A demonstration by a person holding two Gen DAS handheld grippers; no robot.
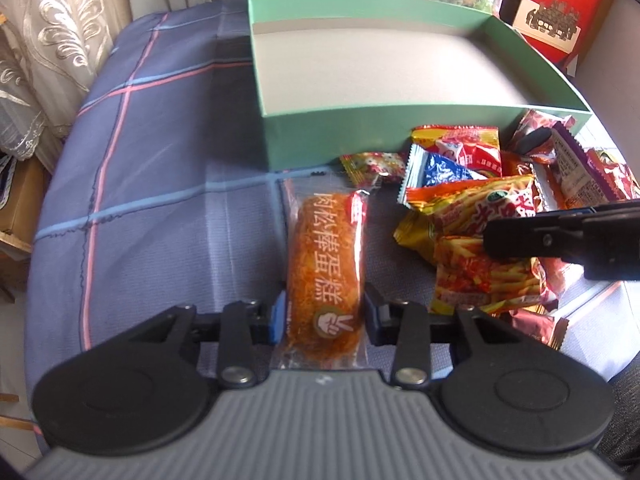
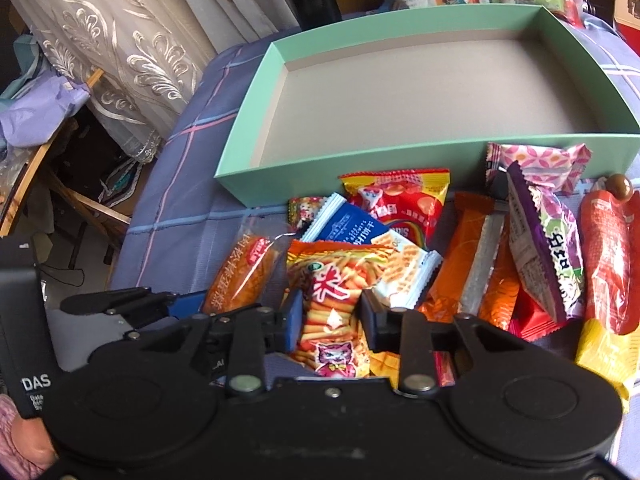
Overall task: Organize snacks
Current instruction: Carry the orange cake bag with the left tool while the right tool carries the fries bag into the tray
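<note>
A mint-green box (image 1: 360, 136) with a bare grey floor stands at the back of the table, also in the right wrist view (image 2: 400, 160). My left gripper (image 1: 325, 316) has its jaws around the near end of an orange meat-floss cake pack (image 1: 326, 264), pads touching its sides. My right gripper (image 2: 330, 314) has its jaws closed around an orange fries snack bag (image 2: 332, 304) lying on the snack pile. The right gripper also shows in the left wrist view (image 1: 560, 240), above the same bag (image 1: 480, 248). The cake shows in the right wrist view (image 2: 240, 276).
A pile of several snack packs lies in front of the box: red-yellow pack (image 2: 396, 196), blue-white pack (image 2: 344, 228), purple pack (image 2: 548, 256), orange bar (image 2: 472, 260), pink pack (image 2: 536, 164). A red carton (image 1: 560, 4) stands behind. Curtains (image 2: 120, 40) hang on the left. The cloth (image 1: 140, 184) is blue checked.
</note>
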